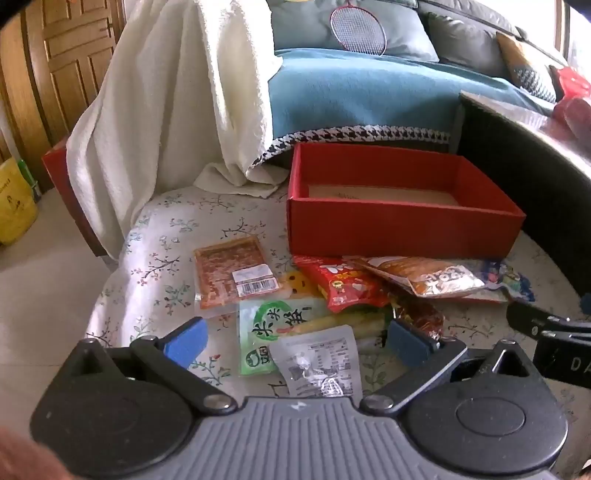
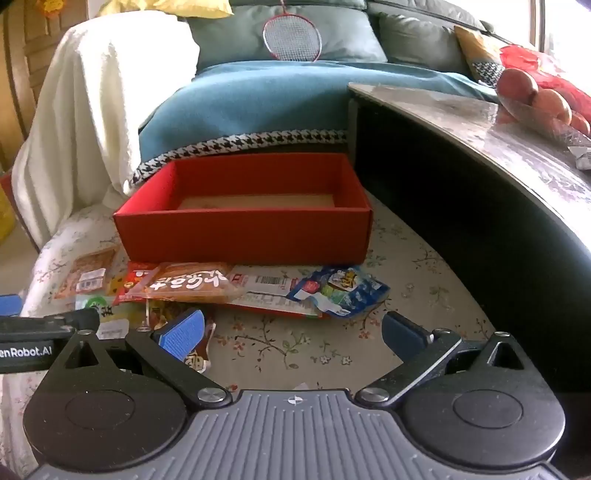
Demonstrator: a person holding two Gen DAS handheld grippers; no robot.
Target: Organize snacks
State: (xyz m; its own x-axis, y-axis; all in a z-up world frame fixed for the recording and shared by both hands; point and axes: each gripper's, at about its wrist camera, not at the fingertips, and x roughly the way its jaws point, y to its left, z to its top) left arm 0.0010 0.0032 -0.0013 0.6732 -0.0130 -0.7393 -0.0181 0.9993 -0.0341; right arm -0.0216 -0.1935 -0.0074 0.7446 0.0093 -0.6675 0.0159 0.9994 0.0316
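On the flowered tabletop (image 1: 155, 236), snack packets lie heaped just before an open red box (image 1: 402, 225). From the left: an orange packet (image 1: 231, 273) bearing a white barcode label, a green packet (image 1: 273, 325) with Chinese characters, a clear packet (image 1: 321, 365) with fine print too small to read, a red packet (image 1: 343, 284), and a brown packet (image 2: 188, 286) with white lettering. The left gripper (image 1: 295, 341) hovers over them, jaws apart; the right gripper (image 2: 291, 334) also has jaws apart, holding nothing. "enRobot.AI" shows on the left gripper's body.

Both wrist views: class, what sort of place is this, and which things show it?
Most likely a home living room: a sofa with a teal throw, a badminton racket leaning on its cushions, and a floral-covered low table holding a red box.
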